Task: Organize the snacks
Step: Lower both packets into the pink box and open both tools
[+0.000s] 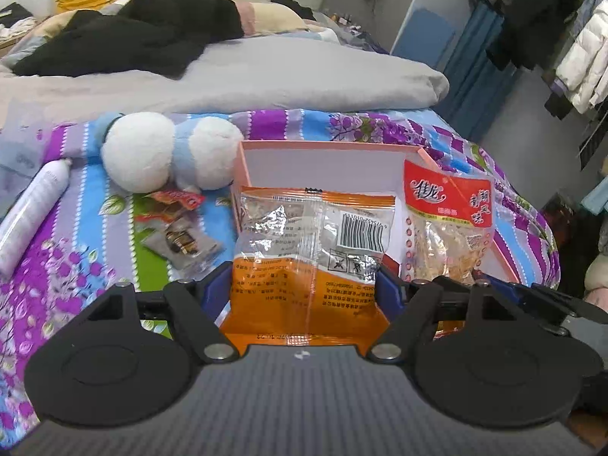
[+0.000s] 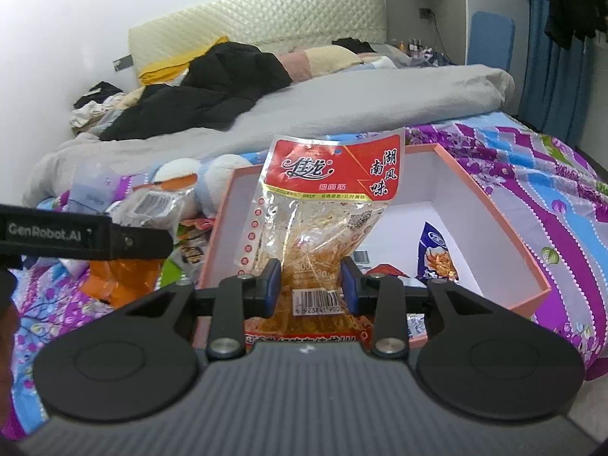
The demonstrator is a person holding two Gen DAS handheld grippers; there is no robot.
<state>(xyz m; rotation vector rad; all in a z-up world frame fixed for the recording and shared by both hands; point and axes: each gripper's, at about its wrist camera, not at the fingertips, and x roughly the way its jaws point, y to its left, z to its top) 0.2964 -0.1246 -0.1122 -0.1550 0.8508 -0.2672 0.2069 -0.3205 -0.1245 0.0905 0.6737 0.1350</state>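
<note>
Right wrist view: your right gripper pinches the red-topped packet over the pink box, your left gripper clamps the orange packet; perhaps two wrapped snacks remain on the bedspread near the box's left edge.

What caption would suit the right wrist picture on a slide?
Right gripper holds a red-topped snack bag upright over an open pink box on a floral bedspread.

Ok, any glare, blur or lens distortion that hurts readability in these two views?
Left wrist: foil glare on the orange packet, barcode still readable; edges bowed, clothes rack soft. Right wrist: sheen on the red-topped packet, print legible; fisheye curves the pink box; corners vignetted.
</note>
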